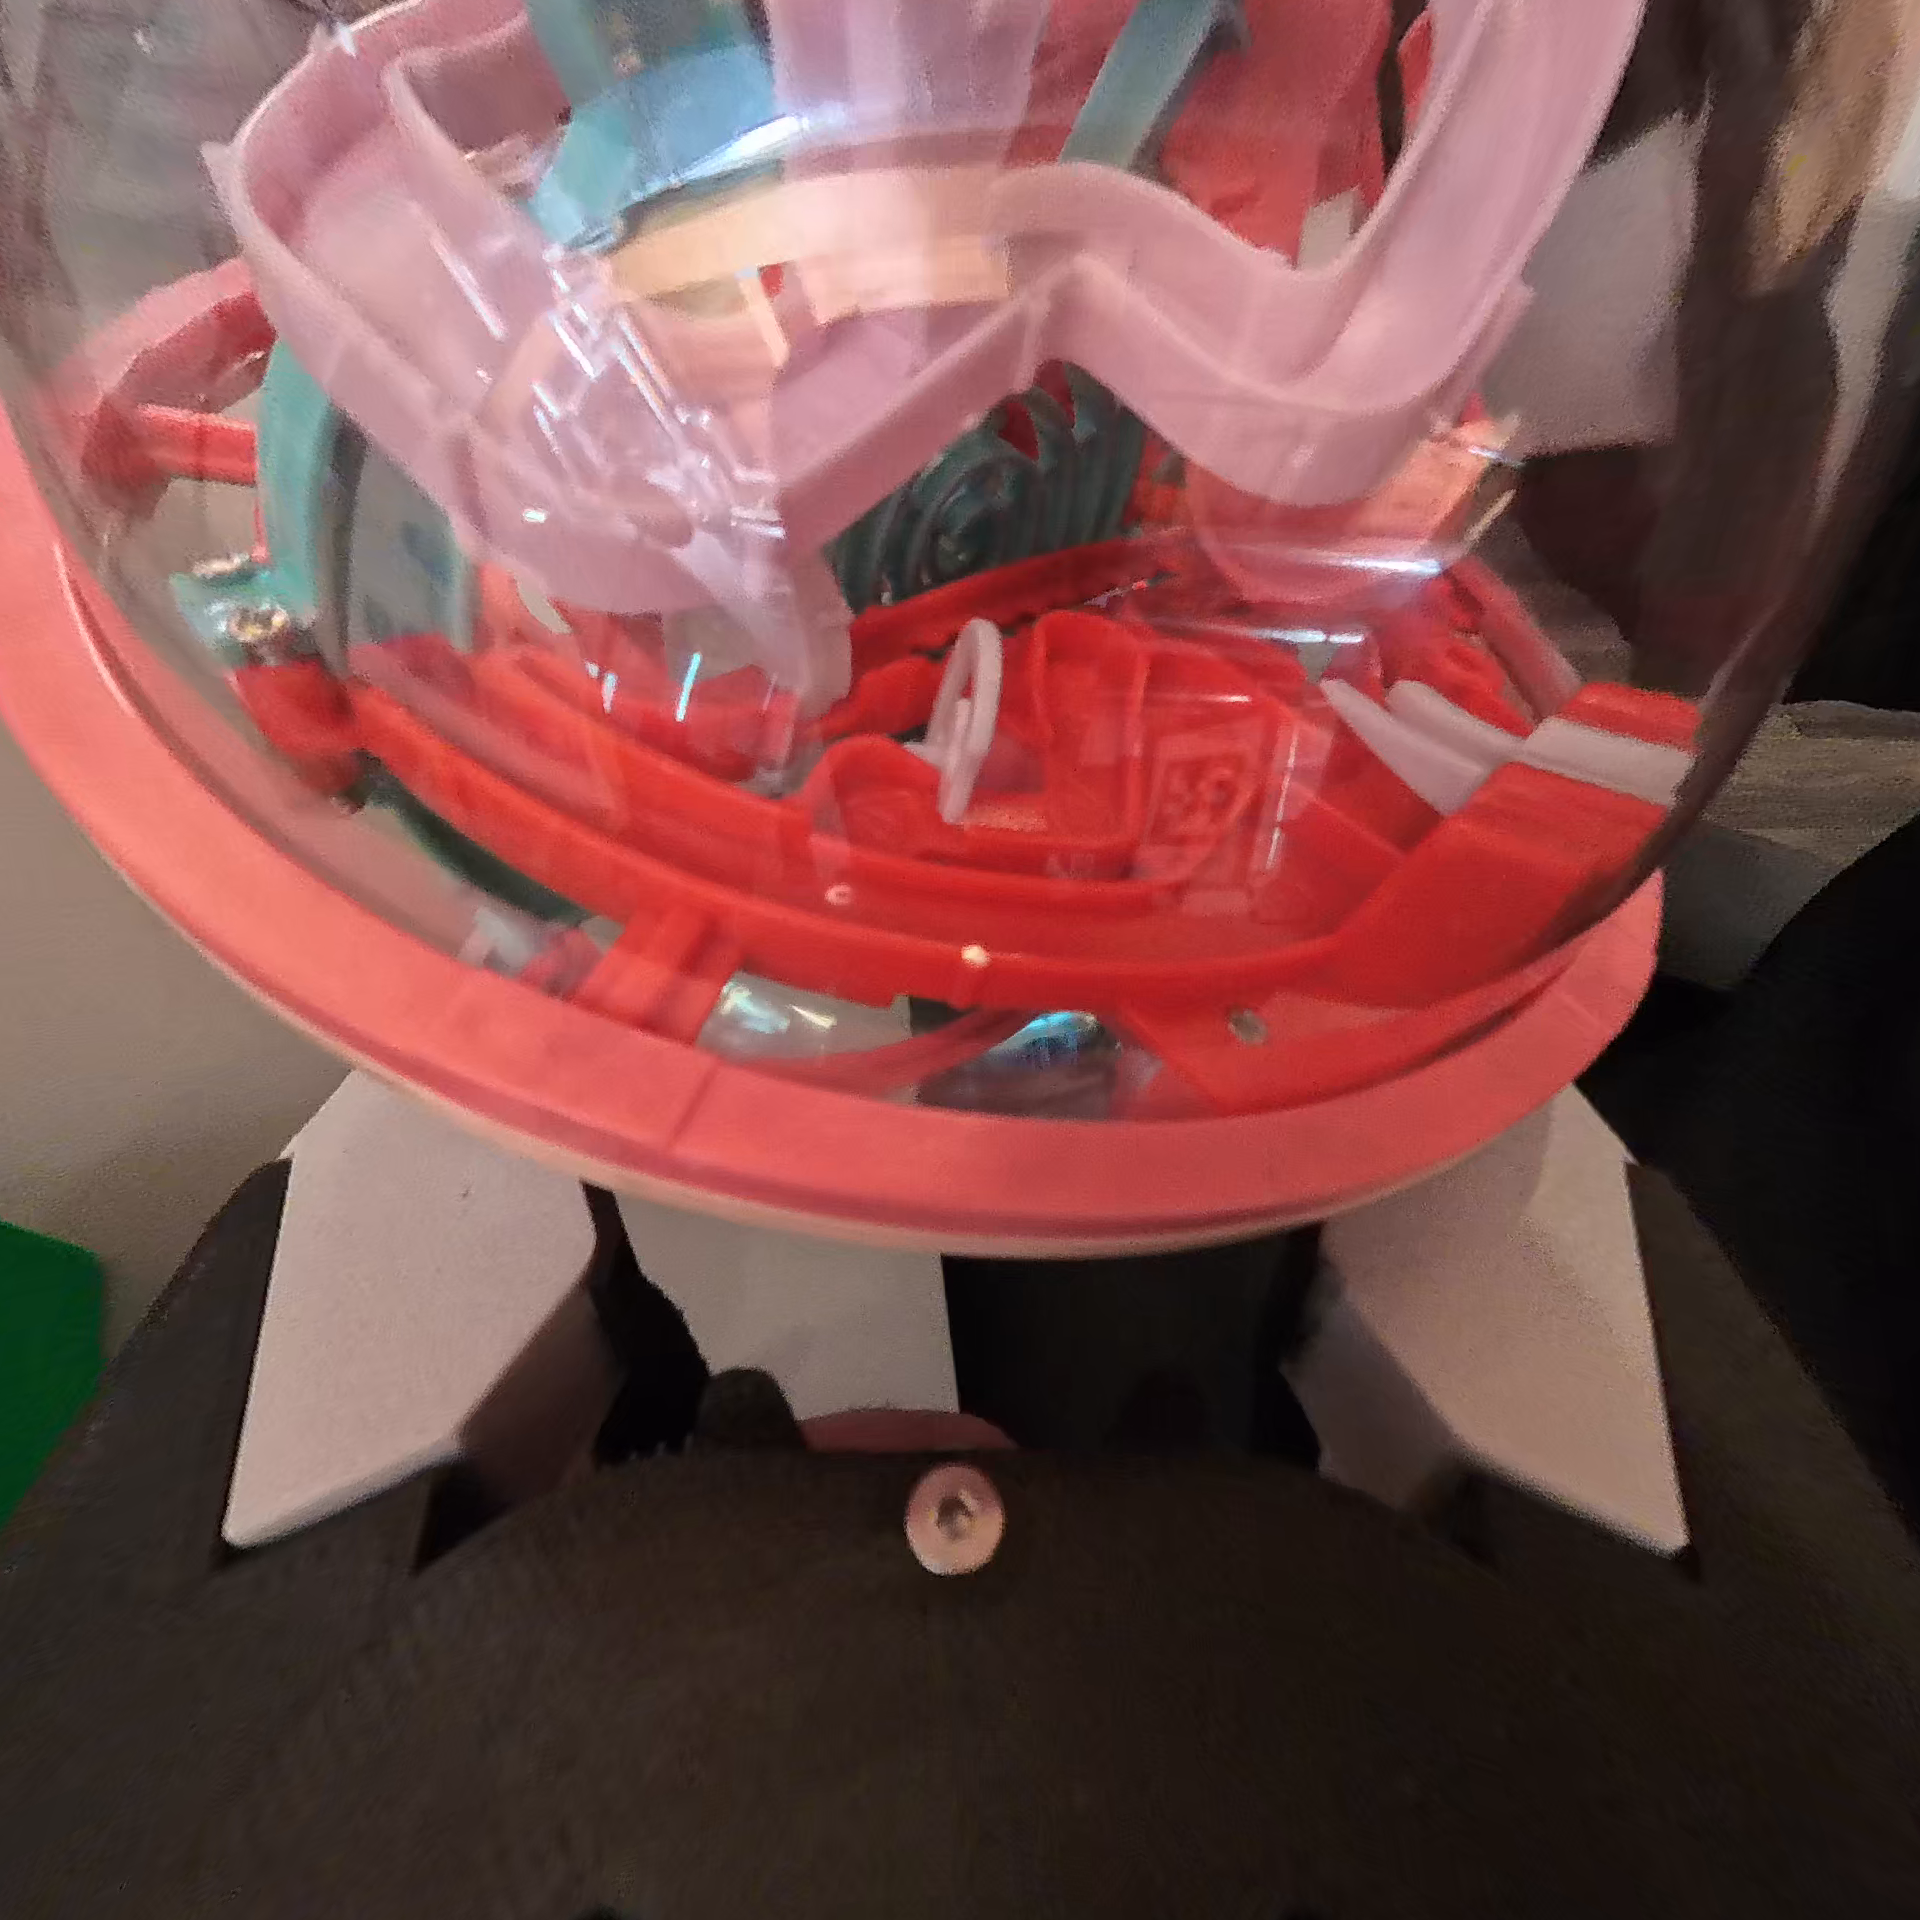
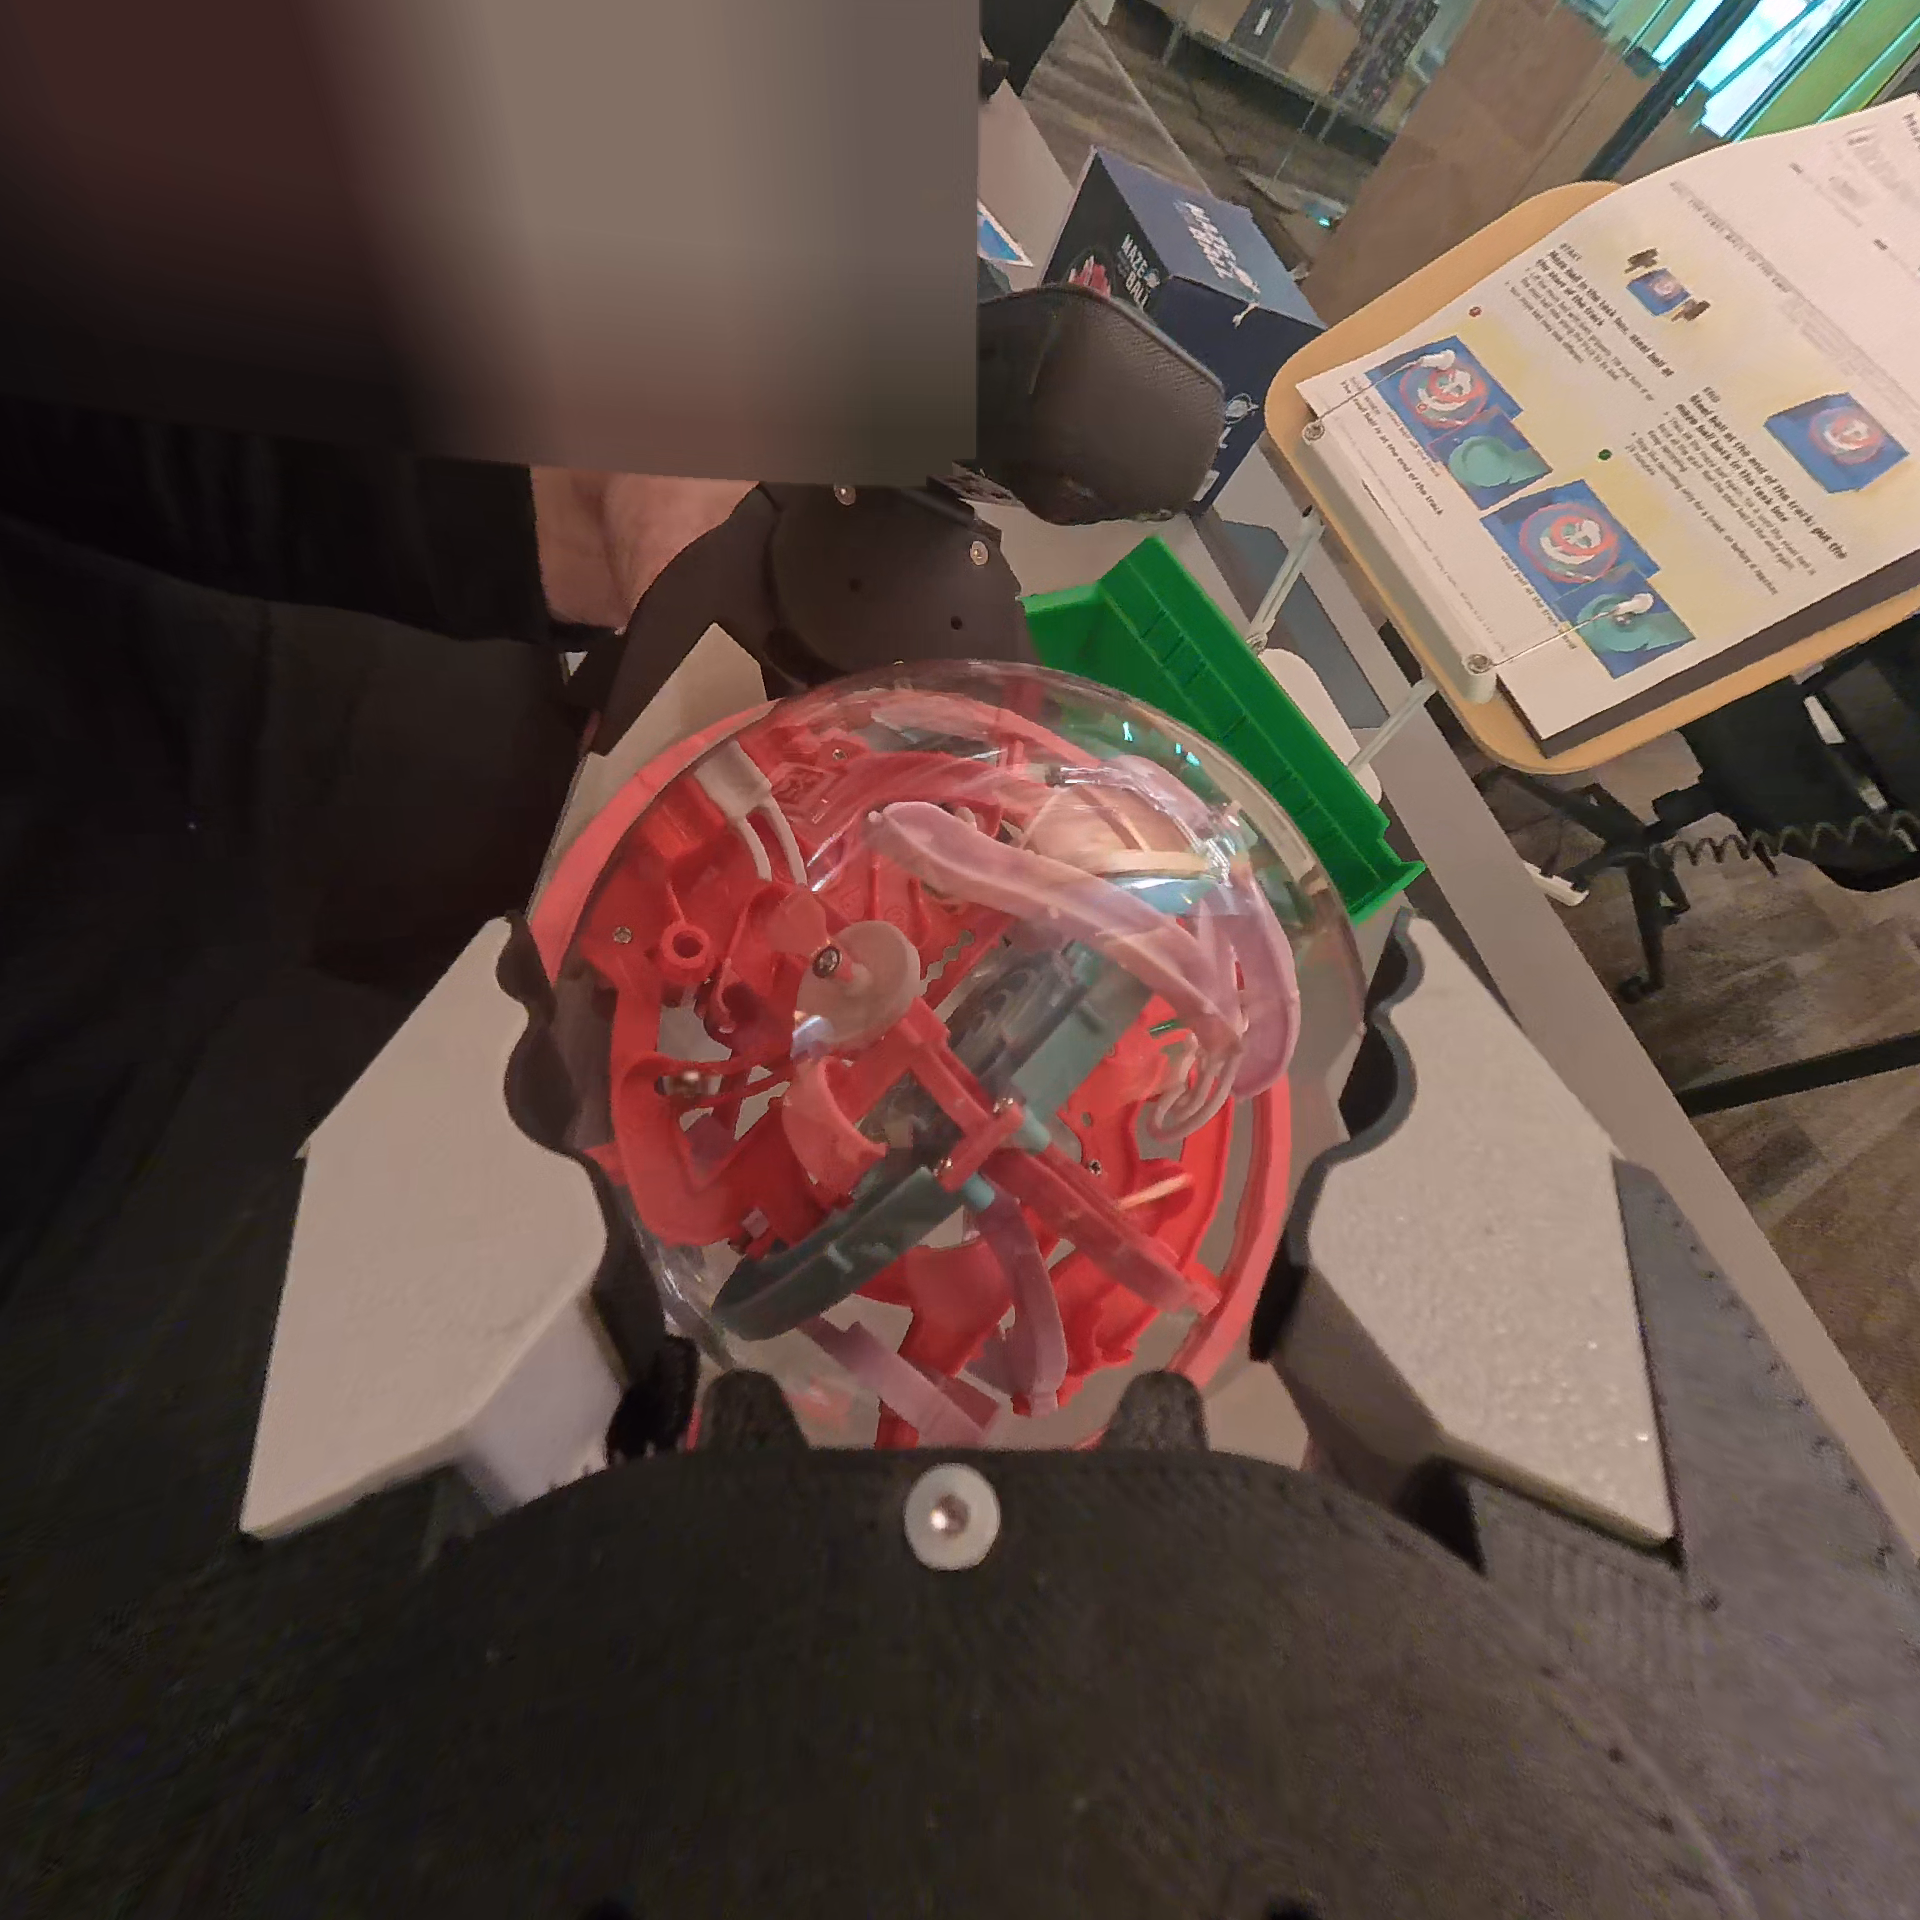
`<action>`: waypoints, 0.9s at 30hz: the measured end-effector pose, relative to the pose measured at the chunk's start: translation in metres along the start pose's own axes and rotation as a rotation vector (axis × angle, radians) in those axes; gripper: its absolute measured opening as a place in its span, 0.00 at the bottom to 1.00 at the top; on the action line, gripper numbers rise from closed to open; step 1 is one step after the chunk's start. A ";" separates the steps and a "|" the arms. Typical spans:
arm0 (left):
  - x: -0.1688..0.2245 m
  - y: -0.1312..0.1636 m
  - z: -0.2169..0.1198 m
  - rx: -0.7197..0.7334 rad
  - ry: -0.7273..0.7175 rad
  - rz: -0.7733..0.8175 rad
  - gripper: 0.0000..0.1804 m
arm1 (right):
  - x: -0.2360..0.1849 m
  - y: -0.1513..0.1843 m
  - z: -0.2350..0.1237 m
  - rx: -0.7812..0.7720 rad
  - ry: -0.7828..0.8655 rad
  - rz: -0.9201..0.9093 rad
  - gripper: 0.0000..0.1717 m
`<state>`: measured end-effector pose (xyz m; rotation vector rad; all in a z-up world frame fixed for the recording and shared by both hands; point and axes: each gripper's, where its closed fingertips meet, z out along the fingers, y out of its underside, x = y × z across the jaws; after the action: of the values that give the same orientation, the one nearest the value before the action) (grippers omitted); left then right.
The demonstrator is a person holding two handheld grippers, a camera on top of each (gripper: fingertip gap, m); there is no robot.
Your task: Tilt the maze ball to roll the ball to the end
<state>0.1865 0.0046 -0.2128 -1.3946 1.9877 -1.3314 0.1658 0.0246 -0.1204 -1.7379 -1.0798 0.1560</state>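
Observation:
The maze ball (image 2: 935,1039) is a clear sphere with red, pink and teal tracks inside and a red ring around its middle. My right gripper (image 2: 951,1039) is shut on it: the black pads (image 2: 535,1039) press on its left and right sides. My left gripper (image 2: 821,582) grips it from the far side, one white finger (image 2: 707,675) lying against the sphere. In the left wrist view the maze ball (image 1: 935,623) fills the upper half. The left gripper (image 1: 956,1195) has its fingers (image 1: 416,1299) running under the red ring, tips hidden. I cannot pick out the small ball.
A green bin (image 2: 1226,727) lies on the grey table (image 2: 1558,1091) just beyond the sphere. A dark blue box (image 2: 1174,281) stands farther back. A stand with a printed sheet (image 2: 1621,447) is at the right. A person in dark clothing (image 2: 260,779) is at the left.

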 end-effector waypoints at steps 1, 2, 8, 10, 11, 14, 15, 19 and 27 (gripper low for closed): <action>0.000 -0.001 0.000 0.003 -0.002 0.005 0.84 | 0.000 0.000 -0.001 0.000 0.006 -0.005 0.87; 0.000 -0.002 0.001 0.005 -0.004 0.009 0.84 | 0.000 0.000 -0.001 0.000 0.012 -0.011 0.88; -0.002 -0.003 0.002 0.003 -0.029 0.056 0.83 | -0.003 -0.001 -0.003 -0.013 0.046 -0.065 0.88; -0.002 -0.004 0.002 0.004 -0.037 0.076 0.83 | -0.004 -0.002 -0.004 -0.023 0.057 -0.088 0.88; -0.002 -0.005 0.002 0.011 -0.038 0.084 0.83 | -0.004 -0.003 -0.004 -0.026 0.062 -0.097 0.88; -0.001 -0.008 0.002 0.024 -0.033 0.093 0.83 | -0.004 -0.006 -0.006 -0.032 0.070 -0.108 0.87; 0.000 -0.008 0.002 0.026 -0.030 0.093 0.83 | -0.004 -0.006 -0.006 -0.036 0.071 -0.111 0.87; 0.002 -0.010 0.003 0.038 -0.012 0.084 0.83 | -0.005 -0.008 -0.008 -0.046 0.069 -0.104 0.87; 0.006 -0.012 0.002 0.051 0.012 0.066 0.83 | -0.005 -0.010 -0.009 -0.052 0.064 -0.083 0.87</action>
<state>0.1915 -0.0028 -0.2022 -1.2896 1.9754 -1.3547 0.1624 0.0155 -0.1100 -1.7293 -1.1158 0.0210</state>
